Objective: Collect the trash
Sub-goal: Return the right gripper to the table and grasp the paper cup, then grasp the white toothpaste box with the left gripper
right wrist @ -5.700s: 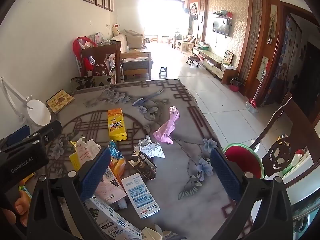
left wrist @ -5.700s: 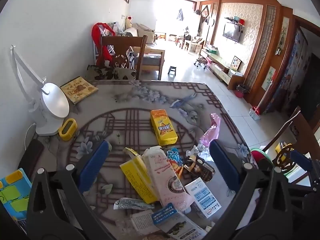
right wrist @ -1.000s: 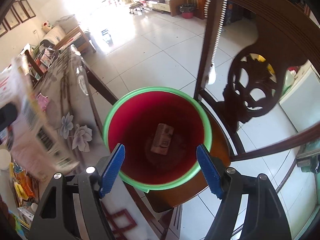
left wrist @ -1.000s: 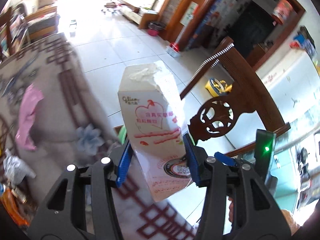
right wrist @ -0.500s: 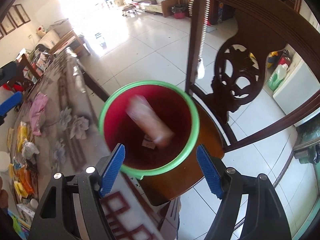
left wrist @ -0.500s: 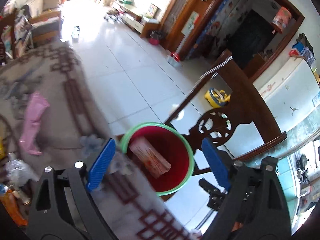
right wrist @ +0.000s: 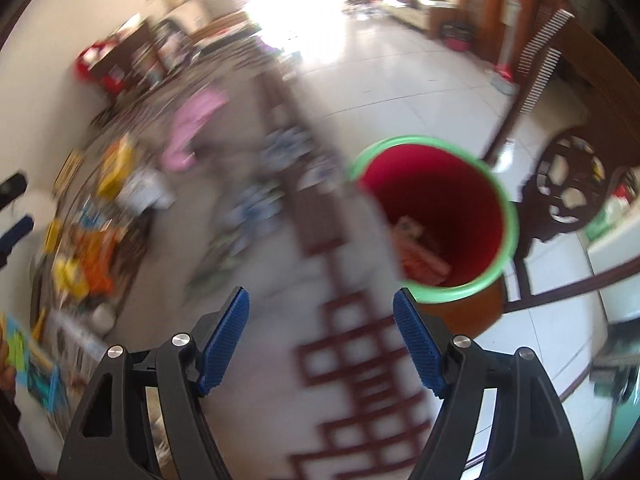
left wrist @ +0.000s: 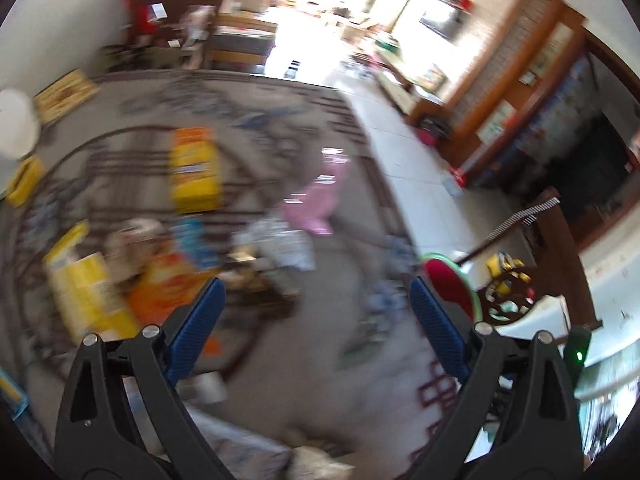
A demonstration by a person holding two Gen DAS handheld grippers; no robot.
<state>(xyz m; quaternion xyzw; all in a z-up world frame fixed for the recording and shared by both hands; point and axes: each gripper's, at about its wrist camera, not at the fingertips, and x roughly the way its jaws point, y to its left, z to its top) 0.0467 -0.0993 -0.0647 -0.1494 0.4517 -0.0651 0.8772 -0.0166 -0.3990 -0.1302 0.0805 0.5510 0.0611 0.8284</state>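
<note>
My left gripper [left wrist: 316,312] is spreading its jaws, nothing between them; my right gripper [right wrist: 320,336] is spread and empty too. I read this as the gap between drops: next pick needed. Remaining trash sits just ahead on the table [left wrist: 360,392]: yellow carton [left wrist: 84,284], orange wrapper [left wrist: 168,284], farther out the orange box [left wrist: 194,168] and pink bag [left wrist: 316,204]. Red bin [right wrist: 436,216] stands just off the table edge and holds a carton already. Chair back [right wrist: 576,184] crowds the bin's far side; floor beyond is open.
</note>
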